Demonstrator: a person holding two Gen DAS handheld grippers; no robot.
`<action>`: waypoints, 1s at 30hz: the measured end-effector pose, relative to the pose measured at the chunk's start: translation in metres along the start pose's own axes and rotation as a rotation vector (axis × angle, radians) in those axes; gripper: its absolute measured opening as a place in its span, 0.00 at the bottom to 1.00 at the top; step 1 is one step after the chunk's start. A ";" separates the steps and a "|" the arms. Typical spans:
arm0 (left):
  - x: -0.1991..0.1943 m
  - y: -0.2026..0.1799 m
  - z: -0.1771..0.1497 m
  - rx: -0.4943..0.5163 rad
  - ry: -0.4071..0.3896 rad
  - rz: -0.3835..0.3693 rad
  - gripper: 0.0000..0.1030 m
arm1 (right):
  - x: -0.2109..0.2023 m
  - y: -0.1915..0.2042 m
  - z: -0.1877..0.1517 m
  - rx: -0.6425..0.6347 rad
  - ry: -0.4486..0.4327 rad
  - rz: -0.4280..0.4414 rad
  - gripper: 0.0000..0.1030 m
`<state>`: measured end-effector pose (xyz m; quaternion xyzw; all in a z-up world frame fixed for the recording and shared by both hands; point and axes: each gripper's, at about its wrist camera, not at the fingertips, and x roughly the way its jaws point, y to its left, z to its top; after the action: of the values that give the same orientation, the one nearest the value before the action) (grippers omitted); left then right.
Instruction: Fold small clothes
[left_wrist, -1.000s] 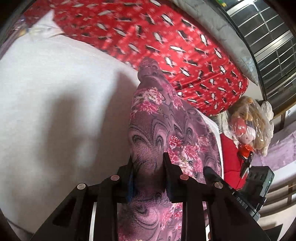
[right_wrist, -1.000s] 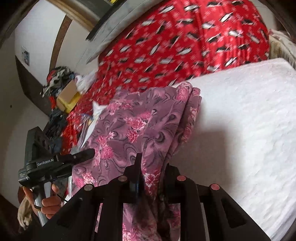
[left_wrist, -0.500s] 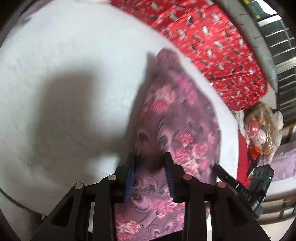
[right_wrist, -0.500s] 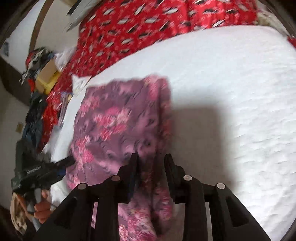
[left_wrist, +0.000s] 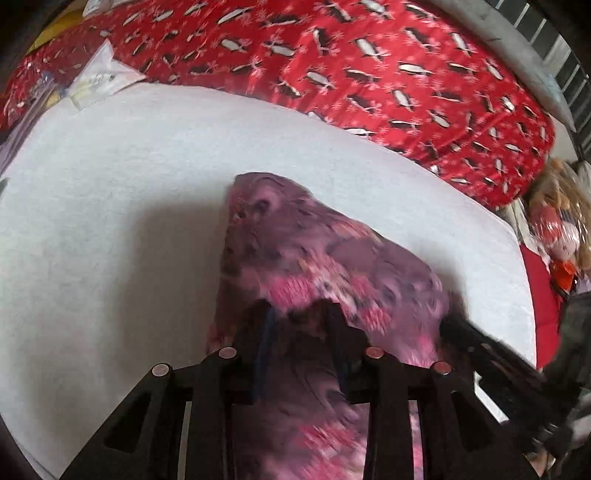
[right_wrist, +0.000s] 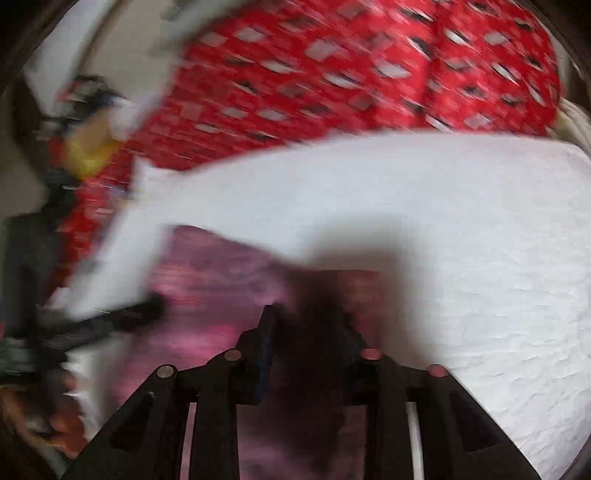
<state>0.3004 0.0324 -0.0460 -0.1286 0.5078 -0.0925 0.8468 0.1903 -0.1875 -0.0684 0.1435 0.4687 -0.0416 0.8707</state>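
1. The left gripper (left_wrist: 301, 321) is black hard plastic with round metal screws on its arms. Its two fingers are clenched on the cloth (left_wrist: 295, 251); purple fabric fills the gap between them and folds over the tips.
2. The right gripper (right_wrist: 306, 314) has the same black frame. This view is much blurred. Dark fabric lies between its fingers, but I cannot tell if they grasp it or only stand around it.
3. The cloth is soft and a little fuzzy, purple with pink flowers and dark curling lines. It lies on the white sheet (left_wrist: 110, 221), and its far end makes a rounded corner. In the right view the cloth (right_wrist: 221, 280) is only a pink and purple smear on the white sheet (right_wrist: 461, 229).
4. The white sheet has a fine, slightly wrinkled texture and a rounded edge.
5. Behind it lies a shiny red cover (left_wrist: 369, 74) with a small black and white pattern.
6. On the far left of the red cover are some white papers (left_wrist: 99, 75); their writing is too small to read.
7. At the far right edge a soft toy (left_wrist: 557, 236) sits in clear plastic wrap.
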 end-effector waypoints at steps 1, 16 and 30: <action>0.000 0.004 0.002 -0.016 -0.003 -0.006 0.30 | 0.005 -0.010 -0.001 0.023 -0.007 0.032 0.14; -0.056 0.024 -0.066 0.005 0.025 -0.018 0.31 | -0.035 0.007 -0.059 0.025 0.070 0.176 0.24; -0.102 -0.023 -0.122 0.217 -0.020 0.155 0.31 | -0.058 0.015 -0.094 0.016 0.112 0.088 0.27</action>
<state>0.1441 0.0244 -0.0091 0.0025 0.4949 -0.0799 0.8653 0.0858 -0.1495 -0.0657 0.1733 0.5096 0.0012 0.8428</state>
